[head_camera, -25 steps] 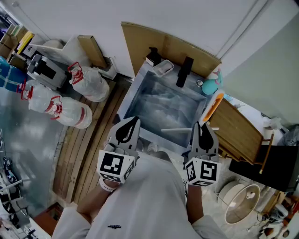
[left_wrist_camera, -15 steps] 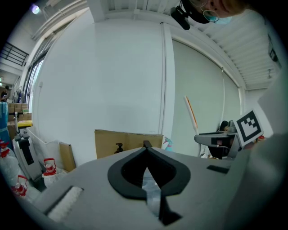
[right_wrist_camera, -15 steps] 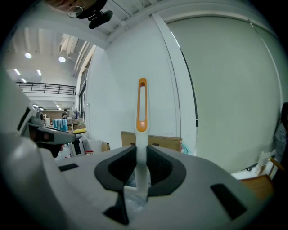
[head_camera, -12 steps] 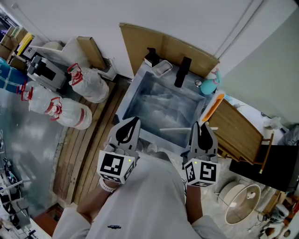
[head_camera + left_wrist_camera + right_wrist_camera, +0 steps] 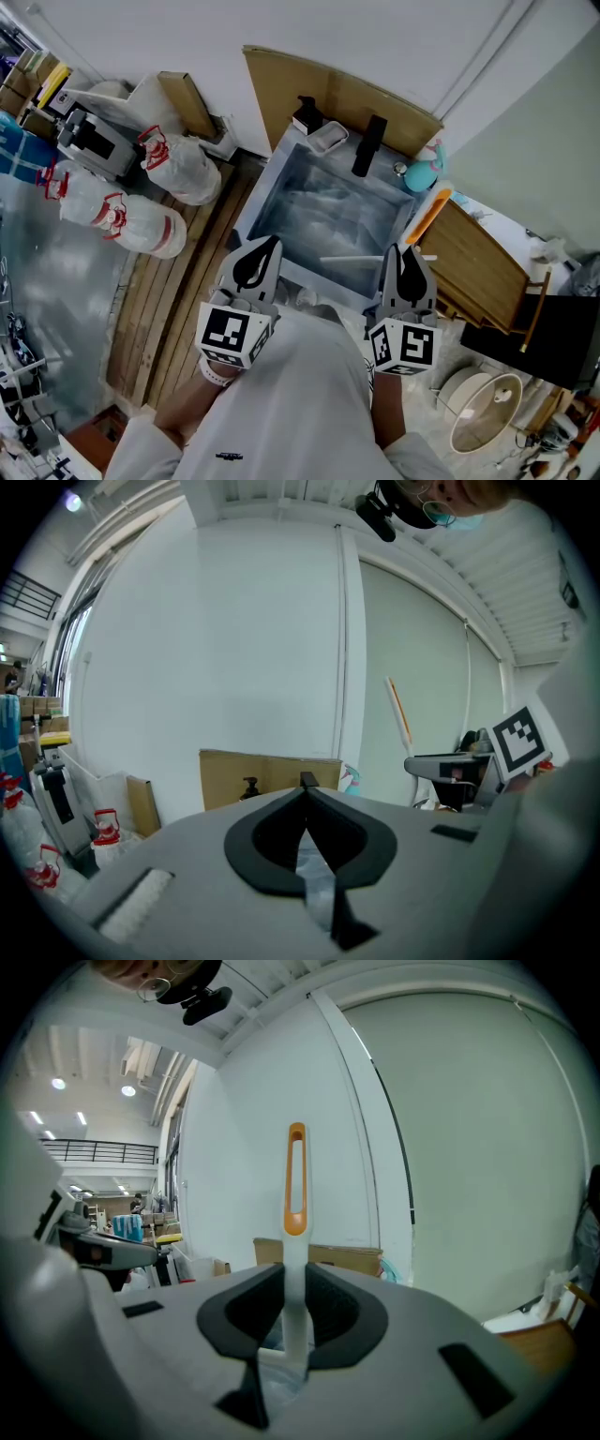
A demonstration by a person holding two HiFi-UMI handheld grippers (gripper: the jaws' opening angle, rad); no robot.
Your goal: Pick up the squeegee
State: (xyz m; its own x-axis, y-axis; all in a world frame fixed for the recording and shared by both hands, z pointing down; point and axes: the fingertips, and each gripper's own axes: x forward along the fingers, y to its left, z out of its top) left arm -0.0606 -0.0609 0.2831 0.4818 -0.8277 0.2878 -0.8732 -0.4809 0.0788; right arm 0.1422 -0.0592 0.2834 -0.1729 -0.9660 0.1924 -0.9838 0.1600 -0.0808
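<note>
The squeegee has a white handle with an orange looped end (image 5: pixel 295 1177). It stands upright between my right gripper's (image 5: pixel 293 1290) jaws, which are shut on the white handle. In the head view the orange end (image 5: pixel 427 214) sticks out past the right gripper (image 5: pixel 405 255), and the white blade bar (image 5: pixel 352 262) runs left from it over the steel sink (image 5: pixel 272 192). My left gripper (image 5: pixel 264 244) hovers at the sink's near left edge. Its jaws (image 5: pixel 306 787) meet with nothing between them.
A black faucet (image 5: pixel 367 145), a soap dispenser (image 5: pixel 306 112) and a teal bottle (image 5: pixel 422 174) stand at the sink's far rim, with cardboard (image 5: pixel 352 94) behind. Tied plastic bags (image 5: pixel 141 223) lie at the left. A wooden board (image 5: pixel 480 264) is to the right.
</note>
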